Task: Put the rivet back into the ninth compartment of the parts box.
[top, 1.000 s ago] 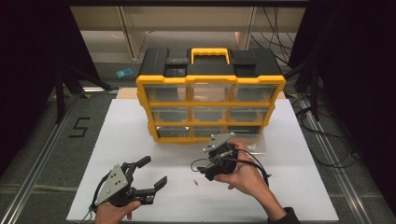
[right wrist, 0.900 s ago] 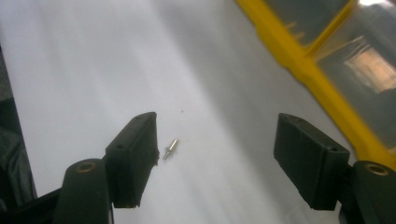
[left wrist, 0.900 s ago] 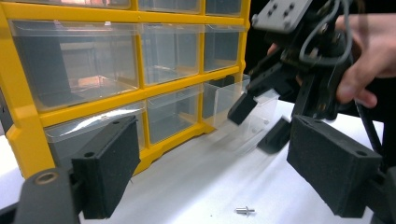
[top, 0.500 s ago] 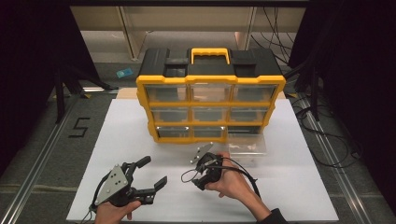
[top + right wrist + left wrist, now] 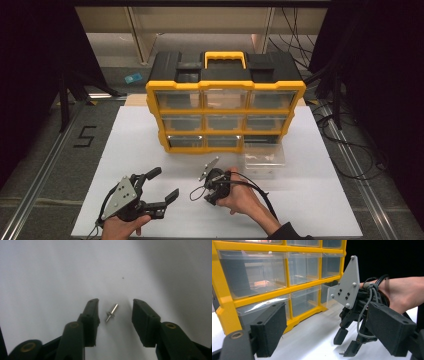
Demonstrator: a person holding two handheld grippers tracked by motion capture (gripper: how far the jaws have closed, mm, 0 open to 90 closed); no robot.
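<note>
From the high view the small metal pin is hidden beneath the right tongs.

Right gripper points down at a small metal pin beside the yellow drawer cabinet.

Bright overhead light on the white table, dark surroundings. Right claw view is soft, with grey shadow falling beyond and beside its jaws.
</note>
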